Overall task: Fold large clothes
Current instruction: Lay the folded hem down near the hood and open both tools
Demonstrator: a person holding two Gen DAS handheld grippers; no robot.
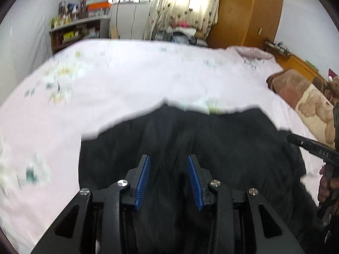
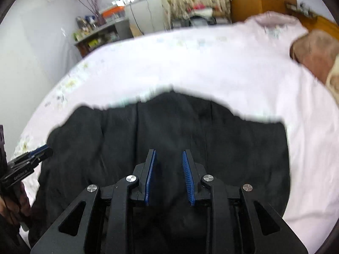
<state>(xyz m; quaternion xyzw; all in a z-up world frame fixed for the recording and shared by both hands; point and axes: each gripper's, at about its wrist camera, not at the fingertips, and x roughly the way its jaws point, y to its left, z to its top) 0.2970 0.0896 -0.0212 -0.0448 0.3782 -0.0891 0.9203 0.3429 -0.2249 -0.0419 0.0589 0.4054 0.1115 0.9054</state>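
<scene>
A large black garment (image 1: 233, 148) lies spread on a pale pink bed sheet (image 1: 127, 74), close to the near edge. My left gripper (image 1: 168, 157) hangs just above its left part, blue pads apart, with dark cloth showing in the gap and none visibly pinched. My right gripper (image 2: 168, 151) hovers over the garment (image 2: 233, 144) toward its right side, its pads apart as well. At the right edge of the left wrist view, the right gripper (image 1: 296, 139) has its tip by the cloth's edge. The left gripper (image 2: 42, 151) shows at the left of the right wrist view.
A brown blanket with a bear print (image 1: 307, 101) lies at the bed's right end. Beyond the bed stand a cluttered shelf (image 1: 74, 31), a curtained window and a wooden wardrobe (image 1: 250, 10). A person's hand (image 1: 326, 182) grips the right tool's handle.
</scene>
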